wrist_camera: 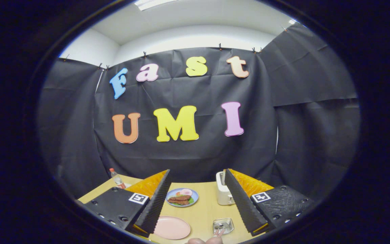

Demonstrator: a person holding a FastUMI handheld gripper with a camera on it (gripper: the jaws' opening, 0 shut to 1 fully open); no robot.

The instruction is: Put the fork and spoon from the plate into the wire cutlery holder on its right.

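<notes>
Okay, my gripper (195, 198) hangs wide open above the table (205, 206), nothing between its fingers; pink plate (172, 227) below, wire holder (223, 225) just beside it.

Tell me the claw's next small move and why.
Probably hold the open claw back above the table. The pink plate between its fingers looks bare, the fork and spoon seem to sit in the wire holder already, and a hand is right beside it.

Black cloth (195, 152) clipped up as the booth's wall, white wall (90, 51) and lit ceiling (198, 15) above, wooden table (205, 210) below.
</notes>
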